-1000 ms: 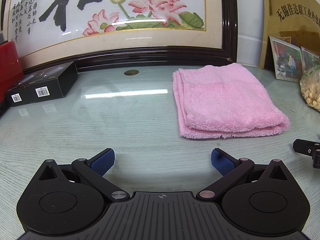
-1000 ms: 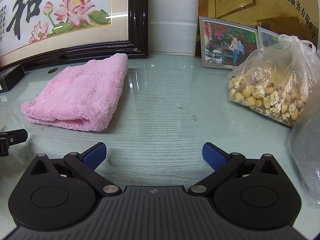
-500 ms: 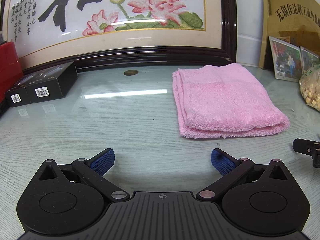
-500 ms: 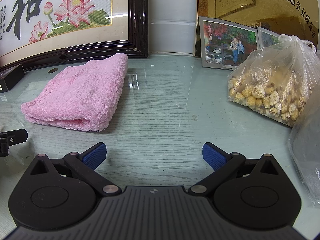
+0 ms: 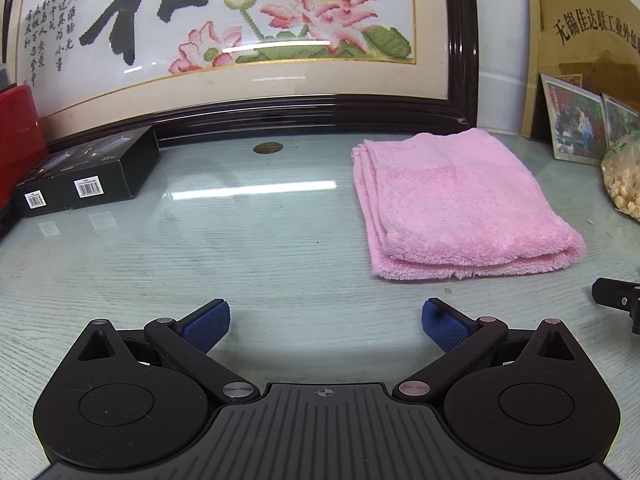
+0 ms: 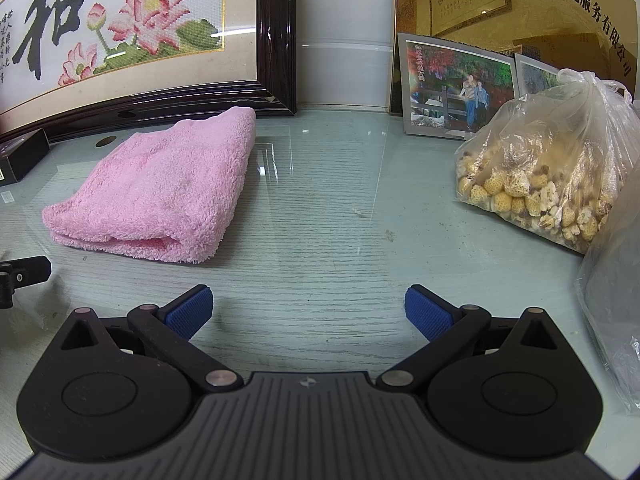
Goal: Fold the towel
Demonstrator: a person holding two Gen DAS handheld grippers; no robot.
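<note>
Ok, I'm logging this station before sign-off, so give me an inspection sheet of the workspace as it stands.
Surface: glass-topped table, glossy, wood grain beneath.
Job's things: pink towel, folded in layers, lying flat, untouched.
Clutter: black boxes far left; red box beside them; bag of dried snacks right; clear plastic bag at the right edge.
Grippers: left gripper and right gripper both open, empty, short of the towel.
Cables: nothing seen.
Surroundings: framed lotus cross-stitch, gold plaque, framed photos against the back.
</note>
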